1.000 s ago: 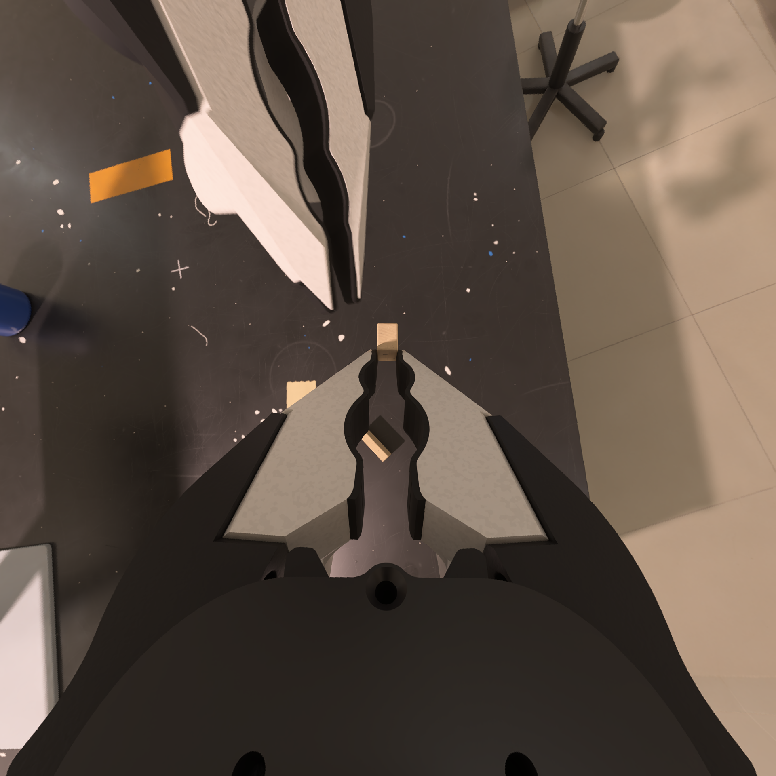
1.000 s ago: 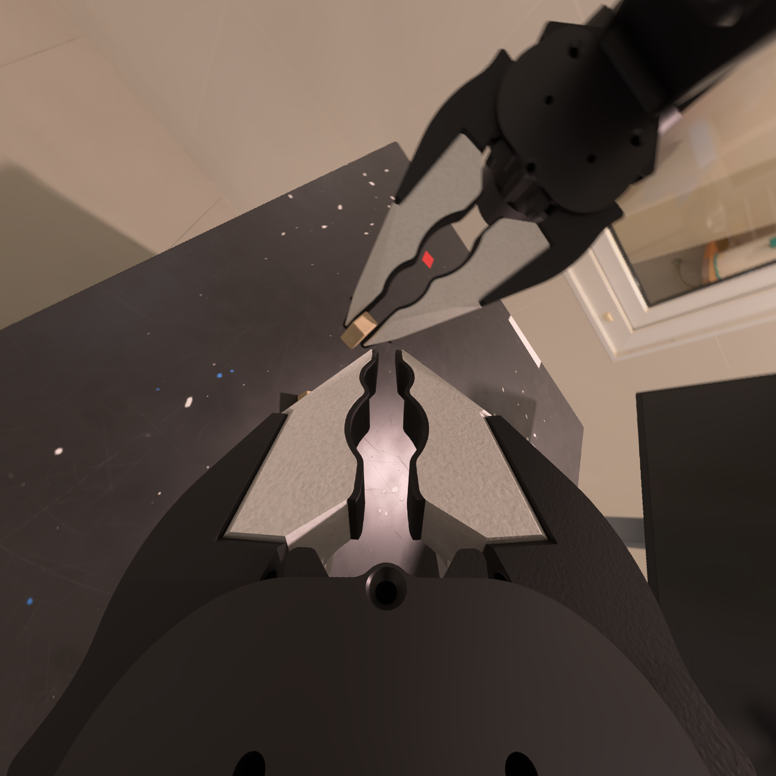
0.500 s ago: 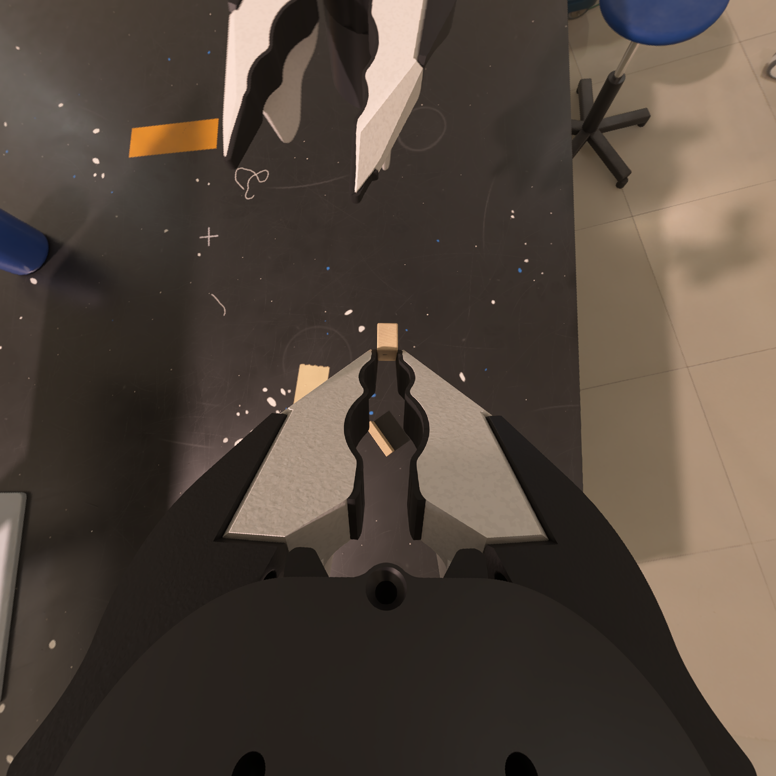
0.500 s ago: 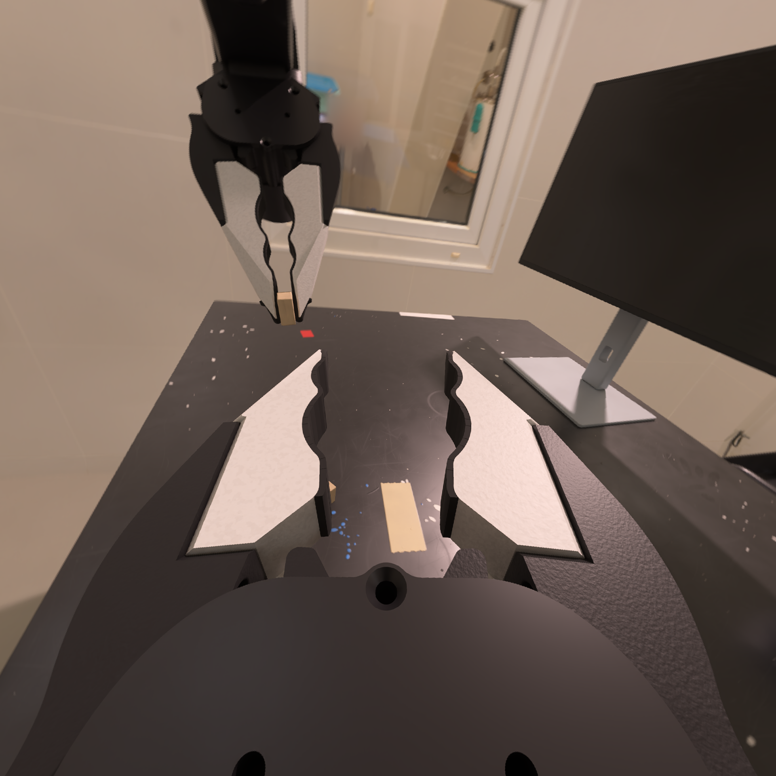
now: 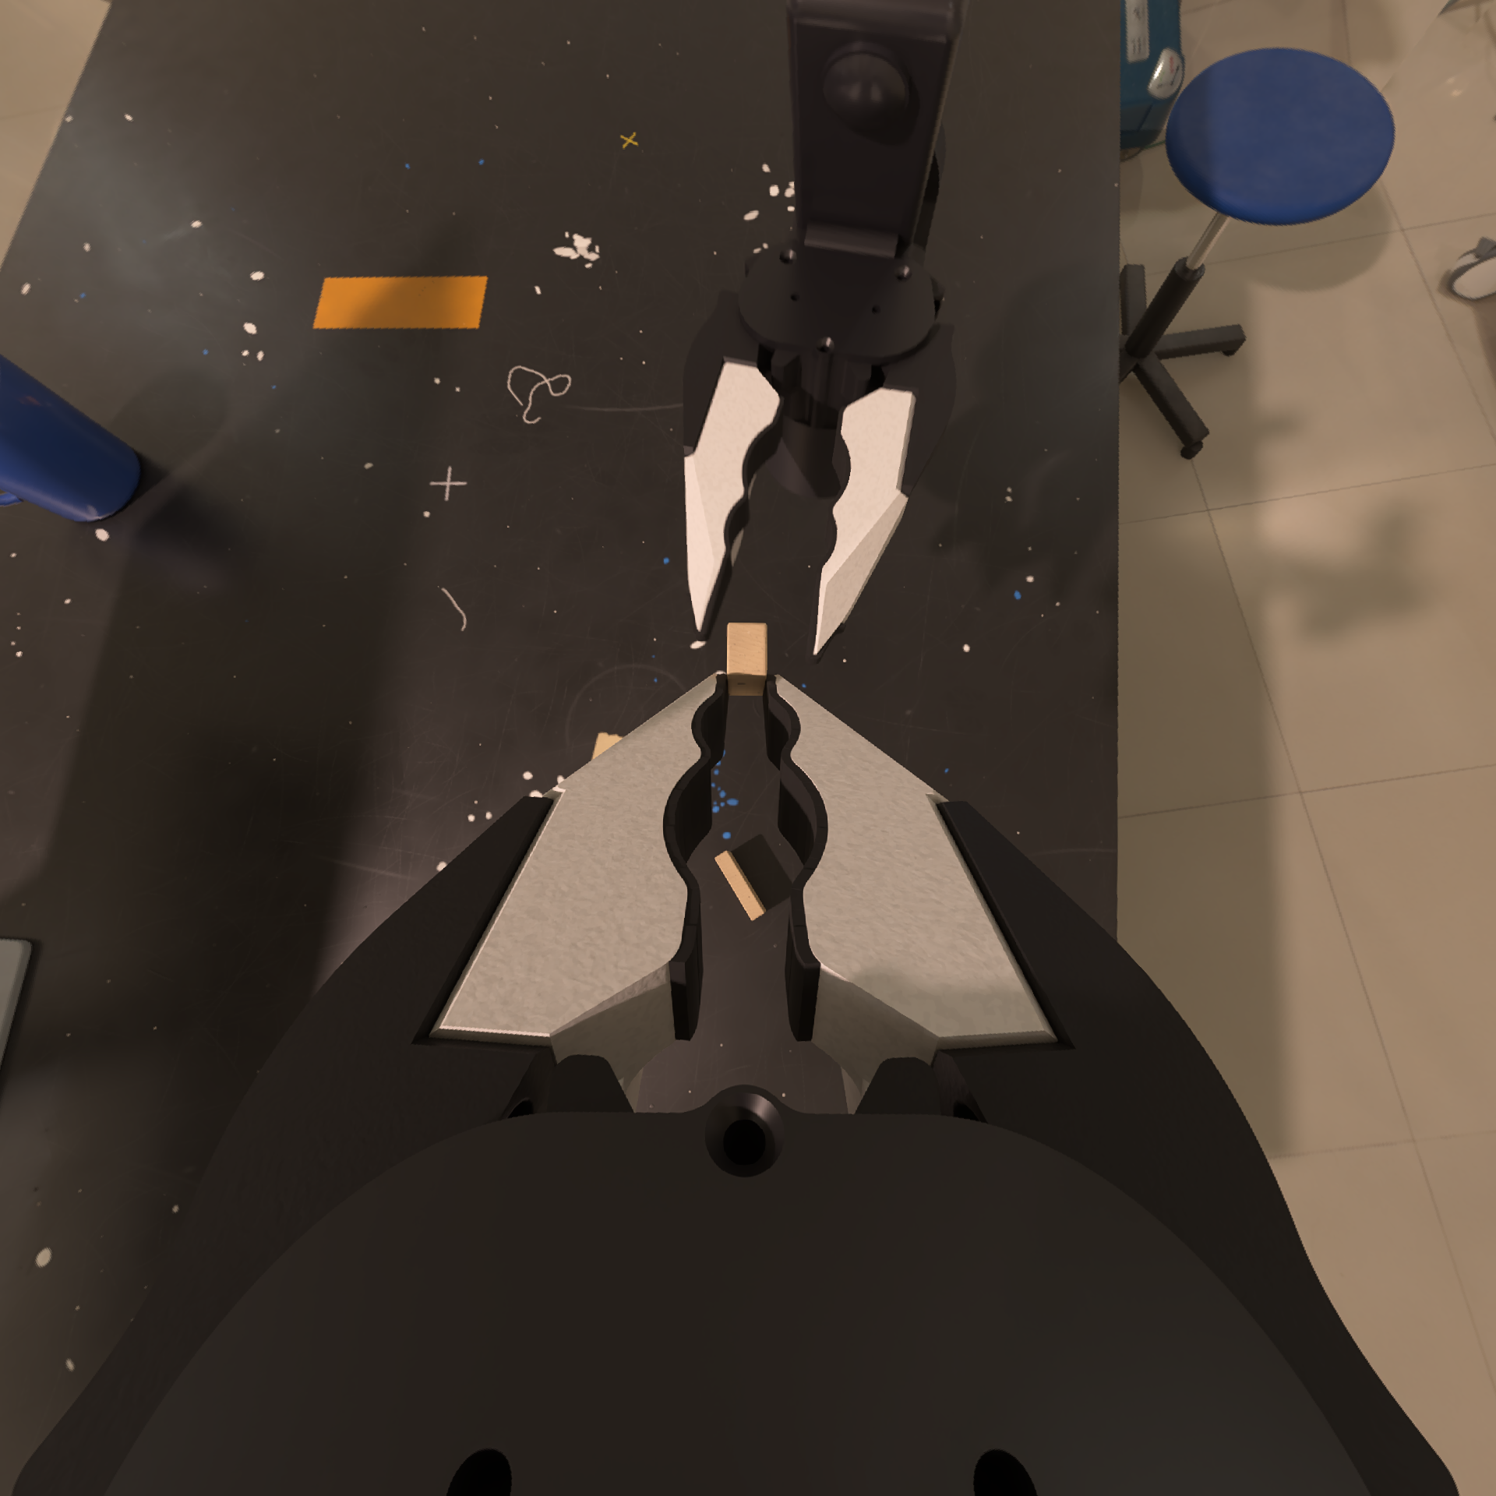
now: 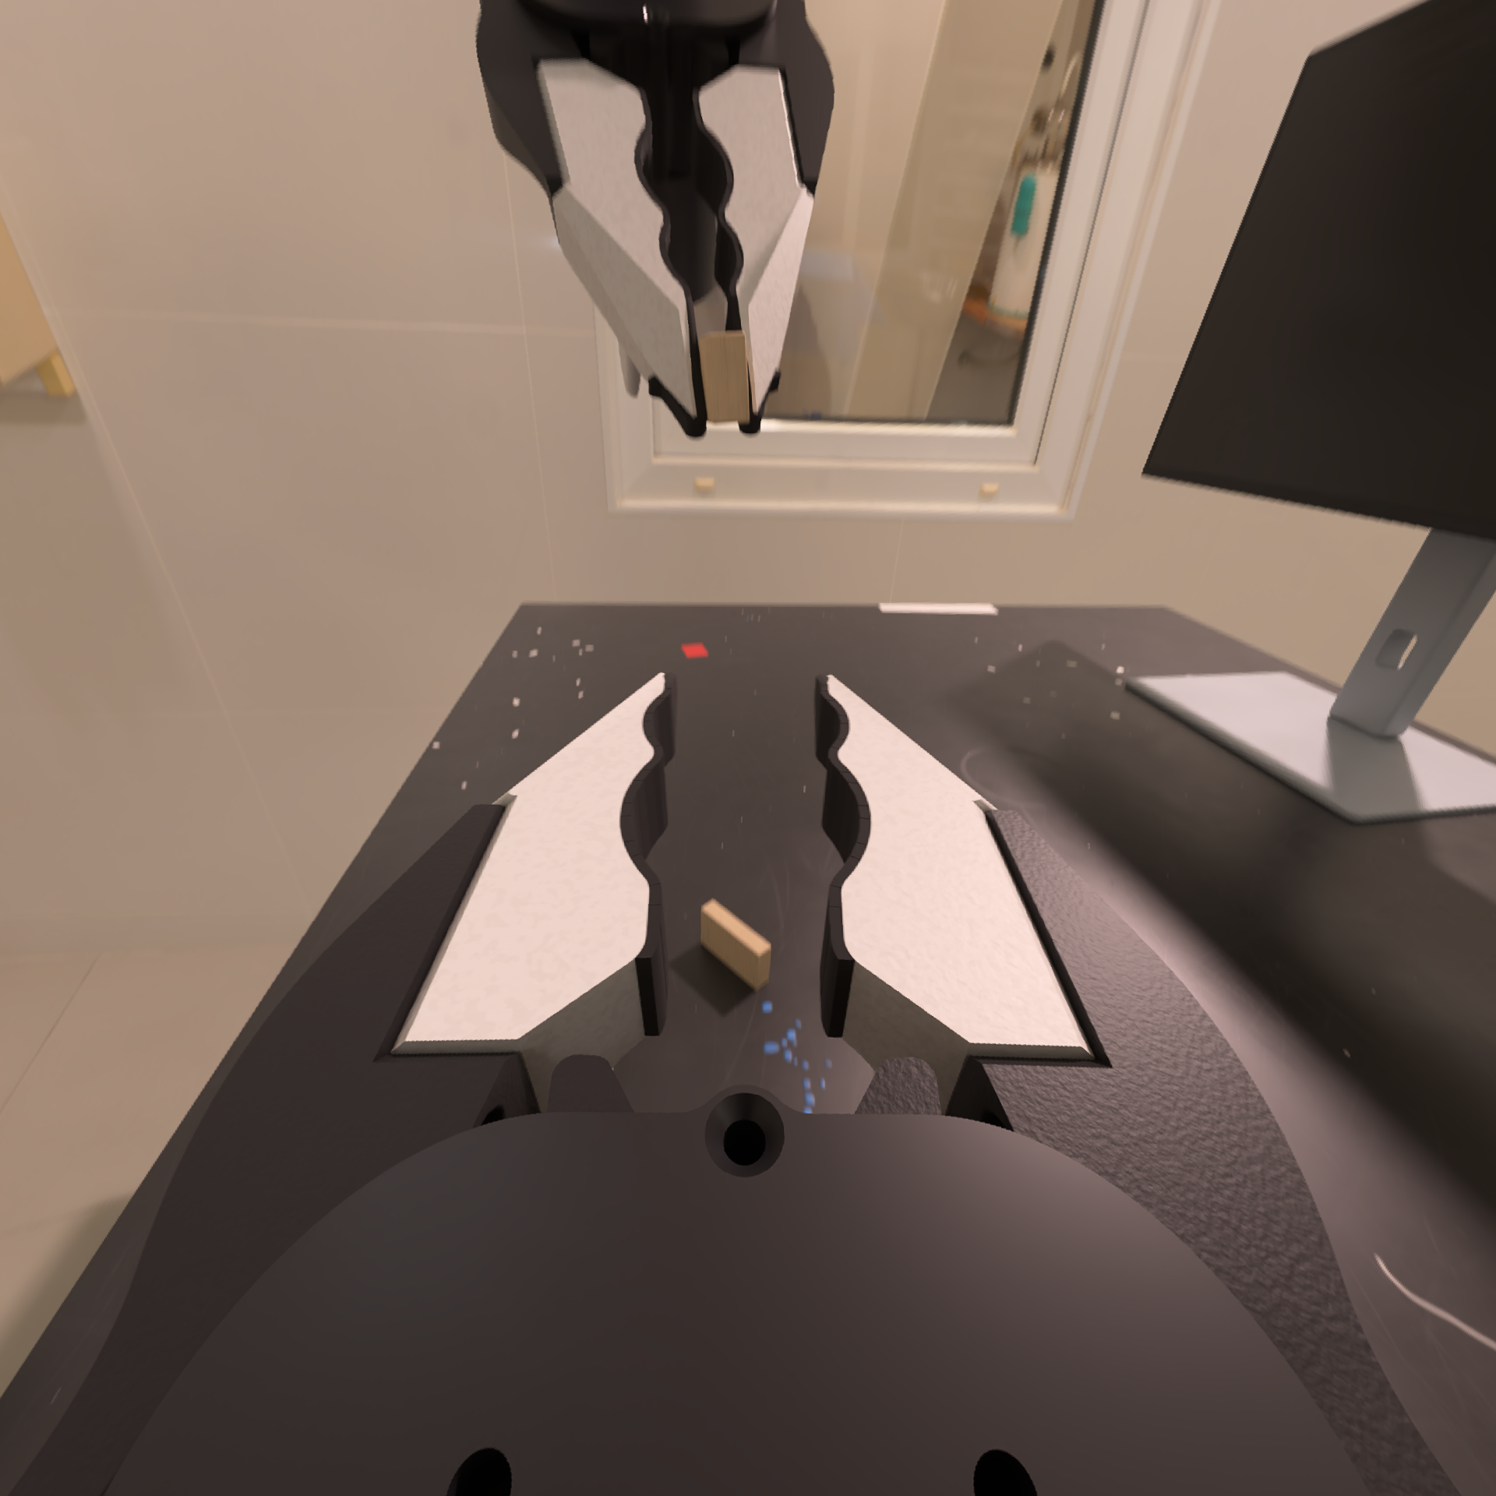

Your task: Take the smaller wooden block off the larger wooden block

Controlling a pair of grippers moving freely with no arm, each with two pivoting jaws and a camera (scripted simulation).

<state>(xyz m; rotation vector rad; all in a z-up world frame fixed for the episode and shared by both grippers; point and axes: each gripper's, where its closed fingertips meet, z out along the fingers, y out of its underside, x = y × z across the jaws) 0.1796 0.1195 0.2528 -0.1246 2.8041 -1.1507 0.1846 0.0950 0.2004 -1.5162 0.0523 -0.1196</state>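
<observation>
My left gripper (image 5: 745, 684) is shut on the smaller wooden block (image 5: 745, 648) and holds it high above the black table (image 5: 324, 728). In the right wrist view it hangs overhead (image 6: 723, 421) with the block (image 6: 723, 376) between its tips. The larger wooden block (image 5: 741, 882) rests alone on the table below, seen through the gap between my left fingers. My right gripper (image 6: 745, 684) is open and empty, low over the table, and the larger block (image 6: 735, 943) shows between its fingers. In the left wrist view the right gripper (image 5: 759, 639) points toward me.
A monitor (image 6: 1336, 283) on a grey stand (image 6: 1295, 745) occupies the table's right side. An orange tape patch (image 5: 401, 302), a tan strip (image 5: 605, 743) and a blue object (image 5: 57, 461) are on the table. A blue stool (image 5: 1279, 133) stands past the table edge.
My right gripper has opened, drawn back from the left gripper's tips and levelled out low over the table. The left gripper has stayed shut on the small block, above the larger one.
</observation>
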